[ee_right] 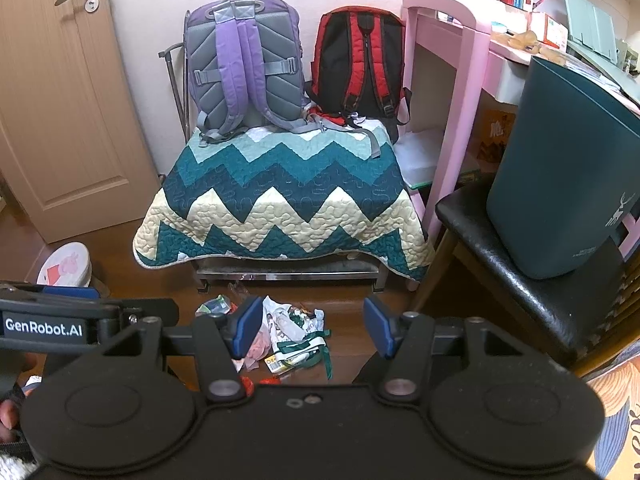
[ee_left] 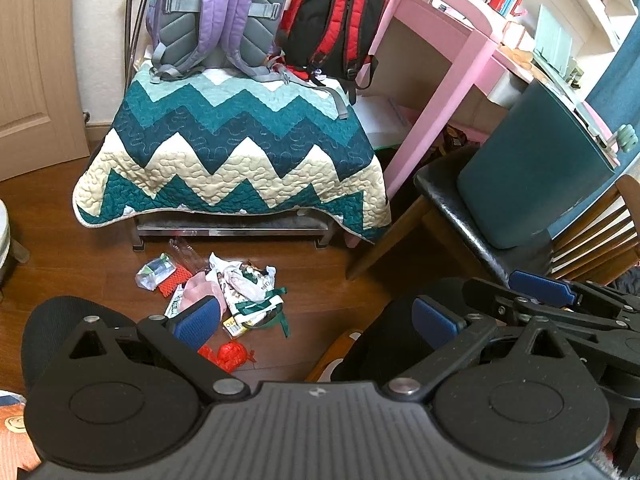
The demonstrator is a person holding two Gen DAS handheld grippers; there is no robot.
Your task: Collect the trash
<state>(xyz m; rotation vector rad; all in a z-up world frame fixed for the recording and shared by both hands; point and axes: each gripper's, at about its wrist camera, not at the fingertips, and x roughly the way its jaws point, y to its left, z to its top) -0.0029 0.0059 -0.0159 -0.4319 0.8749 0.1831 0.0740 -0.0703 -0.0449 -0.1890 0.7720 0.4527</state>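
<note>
A pile of trash lies on the wooden floor in front of the quilt-covered bench: crumpled wrappers, a clear bottle, a red net and a white bag with green ribbon. It also shows in the right wrist view. A dark teal bin stands on a black chair seat at the right; it also shows in the right wrist view. My left gripper is open and empty, above and short of the pile. My right gripper is open and empty, also short of the pile.
A bench under a zigzag quilt carries a purple backpack and a red backpack. A pink desk stands at the right. The wooden chair holds the bin. A door and a small round stool are at the left.
</note>
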